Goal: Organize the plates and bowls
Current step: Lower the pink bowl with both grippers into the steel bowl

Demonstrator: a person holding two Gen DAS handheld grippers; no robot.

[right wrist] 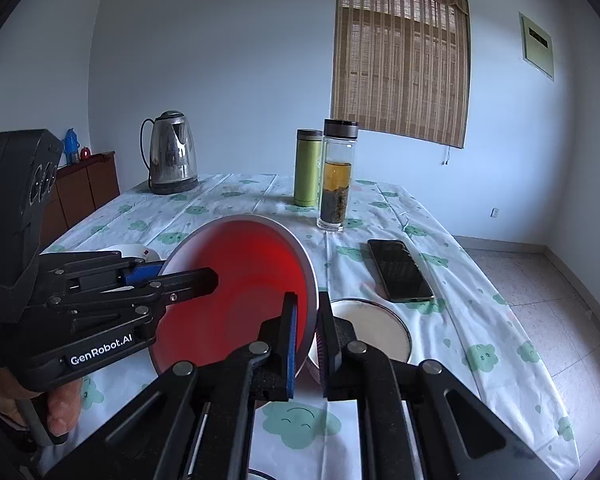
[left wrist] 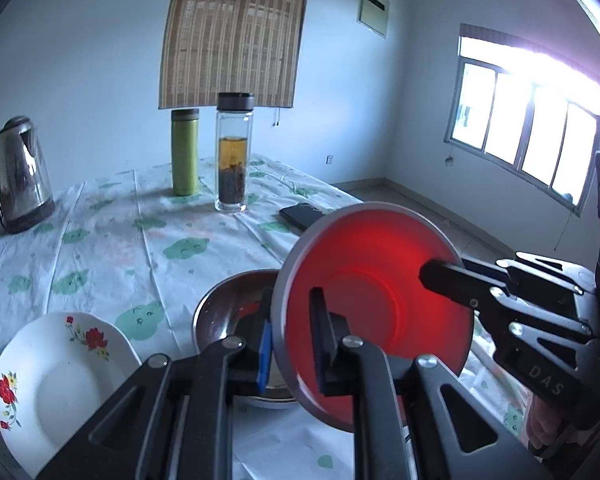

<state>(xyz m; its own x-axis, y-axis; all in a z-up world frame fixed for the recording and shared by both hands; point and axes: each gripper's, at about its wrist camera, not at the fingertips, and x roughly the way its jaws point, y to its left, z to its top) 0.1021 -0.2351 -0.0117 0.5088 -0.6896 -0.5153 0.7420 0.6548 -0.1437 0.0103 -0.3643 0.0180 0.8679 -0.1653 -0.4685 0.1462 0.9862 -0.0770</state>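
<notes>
Both my tongs are clamped on the same red bowl [left wrist: 374,312], one on each side of its rim, bowl held up off the table [left wrist: 112,232] and tilted so the red inside faces the cams. Left gripper [left wrist: 292,344]: jaws pinched tight on the near rim edge, blue pad outside, black finger inside the bowl. Right gripper [right wrist: 306,340]: same deal on the opposite rim, jaws squeezed on the grey edge w/ nothing else between them. In the left wrist view I see my right tong coming in from the right side, one finger lying across the bowl's inside.

Under/behind the bowl, left view: a steel bowl [left wrist: 228,308] sitting on the tablecloth, partly hidden by my fingers. To its left, near the table's edge, a white plate w/ red flowers [left wrist: 56,384]. Right view: a white dish w/ dark rim [right wrist: 380,328] just right of the red bowl, on the cloth.

Further back: glass tea bottle [left wrist: 234,156] and green flask [left wrist: 185,152] close together, kettle [left wrist: 20,172] at the far left corner, phone [right wrist: 400,270] lying flat on the right side of the table. My hand [right wrist: 62,408] shows at the bottom left of the right view, on the left tong's handle.
</notes>
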